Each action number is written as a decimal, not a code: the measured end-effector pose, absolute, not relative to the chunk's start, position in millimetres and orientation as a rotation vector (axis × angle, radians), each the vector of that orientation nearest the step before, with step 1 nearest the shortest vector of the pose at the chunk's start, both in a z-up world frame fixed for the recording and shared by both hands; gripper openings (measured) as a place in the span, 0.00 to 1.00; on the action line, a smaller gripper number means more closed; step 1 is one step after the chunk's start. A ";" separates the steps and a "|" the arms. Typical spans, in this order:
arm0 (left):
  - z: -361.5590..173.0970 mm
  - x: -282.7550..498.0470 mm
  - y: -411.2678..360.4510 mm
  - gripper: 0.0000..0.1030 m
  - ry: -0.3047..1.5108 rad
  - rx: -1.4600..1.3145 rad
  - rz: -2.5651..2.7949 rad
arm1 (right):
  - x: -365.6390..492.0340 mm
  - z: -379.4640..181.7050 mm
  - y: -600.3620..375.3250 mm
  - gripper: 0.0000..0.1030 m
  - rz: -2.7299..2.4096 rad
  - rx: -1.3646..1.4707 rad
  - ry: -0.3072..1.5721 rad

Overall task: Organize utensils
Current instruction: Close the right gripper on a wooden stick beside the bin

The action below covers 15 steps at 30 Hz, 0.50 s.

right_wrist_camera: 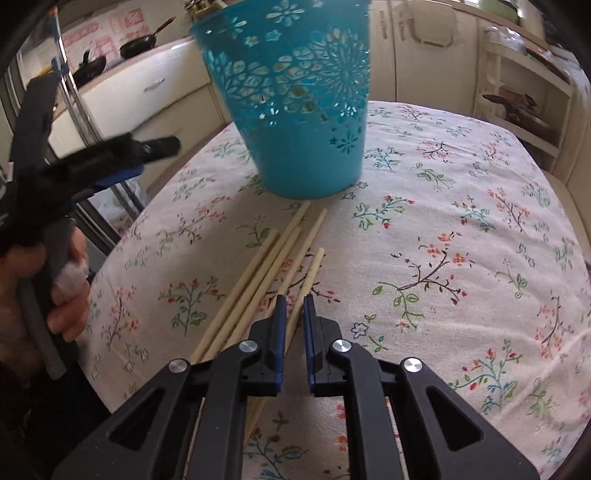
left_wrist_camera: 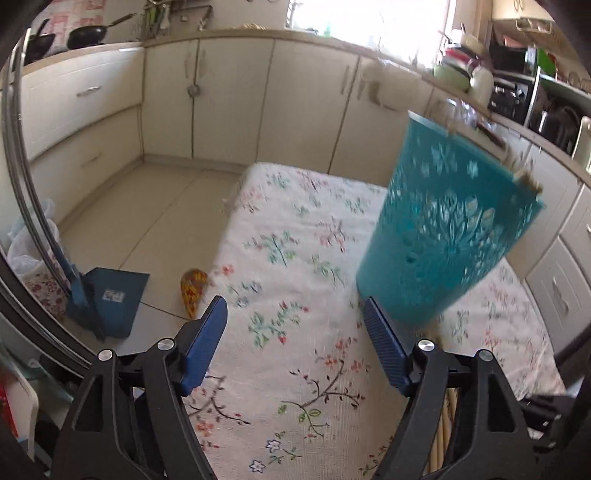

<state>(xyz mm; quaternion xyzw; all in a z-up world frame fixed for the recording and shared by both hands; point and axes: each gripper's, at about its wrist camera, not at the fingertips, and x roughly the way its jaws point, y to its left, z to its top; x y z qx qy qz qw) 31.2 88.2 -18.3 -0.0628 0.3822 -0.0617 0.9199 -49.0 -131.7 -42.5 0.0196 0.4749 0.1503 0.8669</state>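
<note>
A teal perforated utensil holder [right_wrist_camera: 295,99] stands on the floral tablecloth [right_wrist_camera: 461,229]; it also shows in the left wrist view [left_wrist_camera: 447,232], with chopstick ends sticking out of its rim [left_wrist_camera: 524,173]. Several pale wooden chopsticks [right_wrist_camera: 266,273] lie on the cloth in front of it. My right gripper [right_wrist_camera: 293,301] hovers low over their near ends, jaws narrowly apart, with one chopstick passing between them, not clamped. My left gripper [left_wrist_camera: 295,308] is wide open and empty, left of the holder; it shows at the left in the right wrist view [right_wrist_camera: 110,162].
Kitchen cabinets [left_wrist_camera: 236,99] and a countertop with pans [left_wrist_camera: 86,35] surround the table. A blue dustpan [left_wrist_camera: 107,299] lies on the floor left of the table. An open shelf unit [right_wrist_camera: 524,99] stands behind the table at right.
</note>
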 end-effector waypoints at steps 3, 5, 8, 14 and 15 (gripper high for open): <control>-25.1 34.7 83.7 0.77 0.785 -0.135 -0.139 | -46.1 -42.8 -135.8 0.10 0.277 0.076 1.013; -34.5 35.6 80.0 0.80 0.823 -0.139 -0.146 | -48.8 -41.9 -127.3 0.10 0.263 0.015 1.006; -37.2 38.3 84.3 0.80 0.843 -0.178 -0.139 | -50.6 -41.8 -123.1 0.09 0.285 0.007 1.004; -39.1 35.8 89.7 0.81 0.848 -0.223 -0.128 | -53.0 -22.6 -166.8 0.06 0.337 0.294 0.958; -39.6 35.8 88.3 0.82 0.853 -0.215 -0.128 | -55.0 -11.7 -175.5 0.06 0.354 0.336 0.926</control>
